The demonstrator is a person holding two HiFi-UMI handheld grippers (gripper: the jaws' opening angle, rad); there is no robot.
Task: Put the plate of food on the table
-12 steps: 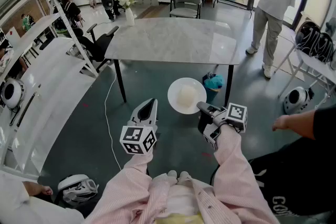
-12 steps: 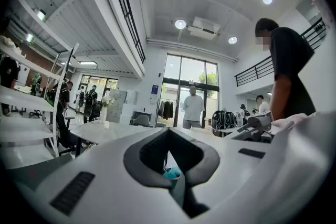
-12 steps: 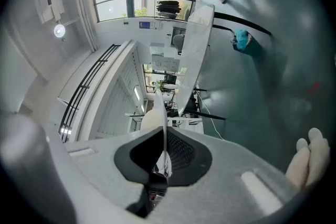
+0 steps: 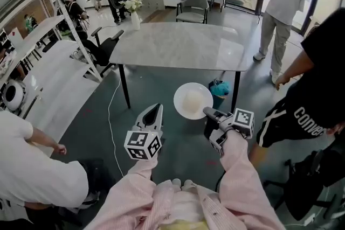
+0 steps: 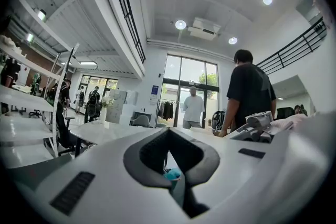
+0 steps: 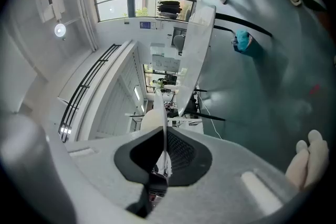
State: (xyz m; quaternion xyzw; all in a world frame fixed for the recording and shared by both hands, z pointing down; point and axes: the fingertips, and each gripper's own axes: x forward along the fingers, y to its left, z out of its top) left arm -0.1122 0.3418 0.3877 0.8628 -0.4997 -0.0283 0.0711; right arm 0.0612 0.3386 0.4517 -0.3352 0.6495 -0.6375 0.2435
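A white plate (image 4: 192, 100) with a pale round mound of food (image 4: 192, 98) hangs level over the dark floor, just short of the table's near edge. My right gripper (image 4: 208, 112) is shut on its near right rim. The right gripper view shows the plate (image 6: 160, 107) edge-on between the pads, with the food (image 6: 149, 120) beside it. The white marble table (image 4: 178, 43) stands ahead on black legs; it also shows in the left gripper view (image 5: 105, 131). My left gripper (image 4: 152, 113) is held left of the plate, shut and holding nothing.
A teal bin (image 4: 220, 86) sits under the table's near right leg. A person in black (image 4: 318, 67) stands close on my right, another in a white shirt (image 4: 38, 169) crouches at lower left. A vase of flowers (image 4: 133, 12) stands by the table's far left corner, a chair (image 4: 193, 5) behind it.
The person in black has stepped in close on the right and the person in white has come in at lower left. Plate and both grippers have hardly moved.
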